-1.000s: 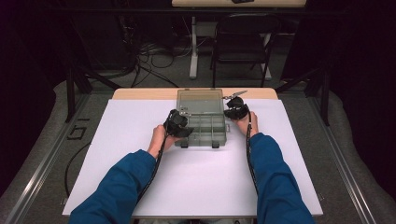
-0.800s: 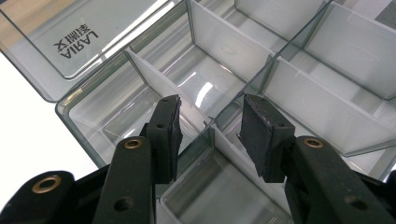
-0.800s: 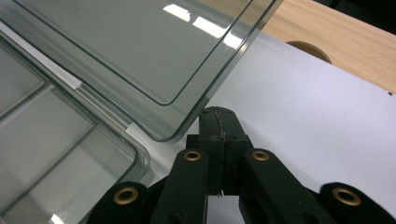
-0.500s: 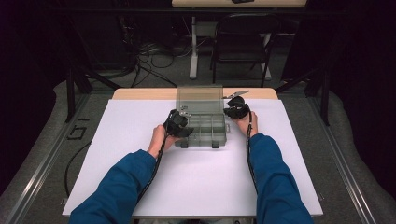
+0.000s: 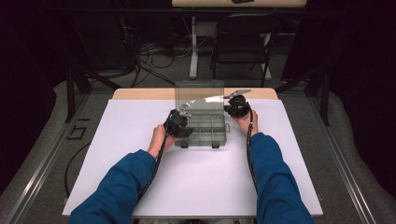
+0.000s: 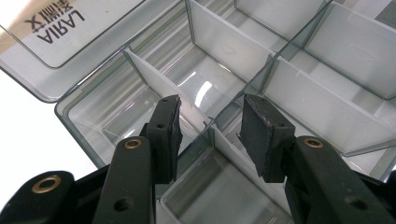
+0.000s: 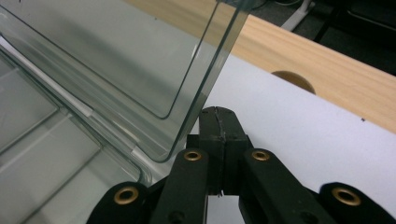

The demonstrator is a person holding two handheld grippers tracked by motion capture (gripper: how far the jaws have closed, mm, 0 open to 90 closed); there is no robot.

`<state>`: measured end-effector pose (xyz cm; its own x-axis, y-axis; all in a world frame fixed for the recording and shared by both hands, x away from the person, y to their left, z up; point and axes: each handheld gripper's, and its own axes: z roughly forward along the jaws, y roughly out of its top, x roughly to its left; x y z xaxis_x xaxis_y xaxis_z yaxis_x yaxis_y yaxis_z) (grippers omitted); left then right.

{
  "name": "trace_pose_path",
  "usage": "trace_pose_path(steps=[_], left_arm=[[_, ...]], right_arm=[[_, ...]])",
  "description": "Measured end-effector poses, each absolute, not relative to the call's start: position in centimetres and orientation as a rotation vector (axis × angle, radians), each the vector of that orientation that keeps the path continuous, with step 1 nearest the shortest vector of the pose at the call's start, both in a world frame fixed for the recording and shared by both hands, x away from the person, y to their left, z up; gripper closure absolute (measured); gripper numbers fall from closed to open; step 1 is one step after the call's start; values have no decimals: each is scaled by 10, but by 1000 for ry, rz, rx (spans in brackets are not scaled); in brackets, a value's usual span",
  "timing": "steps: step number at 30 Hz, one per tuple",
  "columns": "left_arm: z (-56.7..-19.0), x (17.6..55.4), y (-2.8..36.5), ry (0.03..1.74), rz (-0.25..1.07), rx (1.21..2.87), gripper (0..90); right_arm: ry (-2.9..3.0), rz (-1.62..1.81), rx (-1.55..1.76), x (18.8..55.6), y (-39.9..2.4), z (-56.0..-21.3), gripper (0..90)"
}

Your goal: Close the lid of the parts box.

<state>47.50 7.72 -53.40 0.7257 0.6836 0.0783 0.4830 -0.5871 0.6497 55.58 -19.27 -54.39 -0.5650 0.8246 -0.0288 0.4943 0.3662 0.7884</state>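
A clear plastic organizer box (image 5: 201, 132) stands open at the back middle of the table, its lid (image 5: 200, 94) raised upright. My left gripper (image 5: 185, 122) hovers over the box's left compartments. In the left gripper view its jaws (image 6: 210, 123) stand open, straddling a white divider (image 6: 189, 109) without pressing on it. The lid there (image 6: 51, 28) carries a printed label. My right gripper (image 5: 229, 108) sits at the lid's right edge. In the right gripper view it (image 7: 218, 119) is shut on nothing, tips right beside the lid's edge (image 7: 205, 88); I cannot tell whether they touch.
The white table sheet (image 5: 196, 186) stretches wide in front of the box. A wooden strip (image 7: 327, 60) with a round hole runs along the far edge. A black chair (image 5: 243, 46) and floor cables (image 5: 154, 56) lie beyond the table.
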Motion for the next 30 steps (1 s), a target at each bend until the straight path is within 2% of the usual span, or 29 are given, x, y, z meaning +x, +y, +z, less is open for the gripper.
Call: trace_pose_path(steps=[30], left_arm=[[-534,475,77,883,433,2315,573]], right_arm=[[2169,1221,1039,540,-203,-518,900]])
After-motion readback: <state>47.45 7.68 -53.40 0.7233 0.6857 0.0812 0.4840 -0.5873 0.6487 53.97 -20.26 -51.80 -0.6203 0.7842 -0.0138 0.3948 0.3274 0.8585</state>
